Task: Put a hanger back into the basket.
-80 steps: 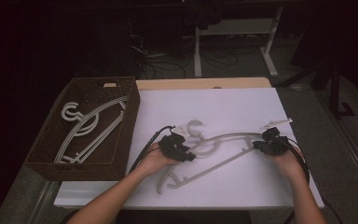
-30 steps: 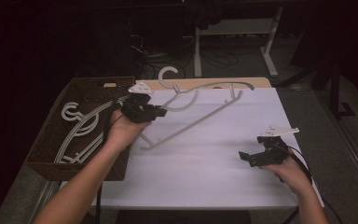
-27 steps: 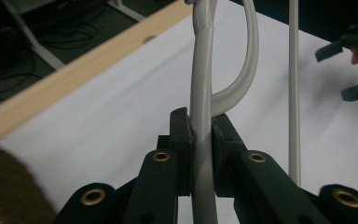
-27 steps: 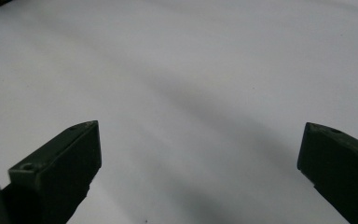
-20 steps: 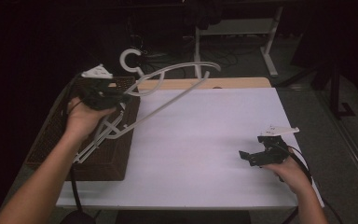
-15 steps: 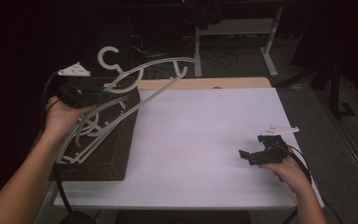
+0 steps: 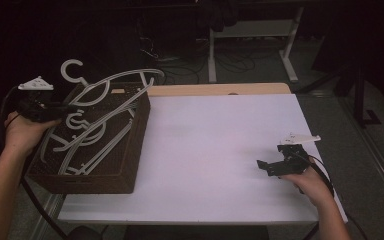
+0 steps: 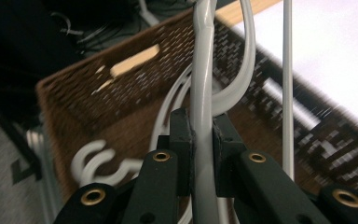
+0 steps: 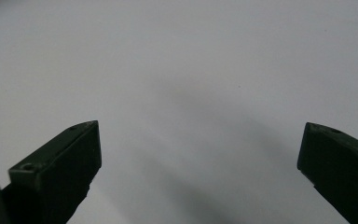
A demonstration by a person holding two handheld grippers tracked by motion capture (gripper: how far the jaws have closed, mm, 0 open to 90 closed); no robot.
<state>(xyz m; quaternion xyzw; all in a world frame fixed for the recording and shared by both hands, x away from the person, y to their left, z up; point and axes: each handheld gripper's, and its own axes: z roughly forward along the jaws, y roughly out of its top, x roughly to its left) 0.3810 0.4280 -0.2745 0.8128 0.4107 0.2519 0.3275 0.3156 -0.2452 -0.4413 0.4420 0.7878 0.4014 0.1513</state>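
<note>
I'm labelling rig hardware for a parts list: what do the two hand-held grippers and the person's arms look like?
Both grippers, left and right, are black, each topped by a pale grey three-cornered plate and trailing a black cable. The left gripper view shows flat black pads and brass-ringed holes. The forearms show no sleeves.

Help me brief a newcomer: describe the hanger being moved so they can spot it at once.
Find the brown woven basket at the table's left edge. Hangers lie inside it, but one white hanger slants above them, its hook raised over the basket's far left corner. The left tool is shut on it.
</note>
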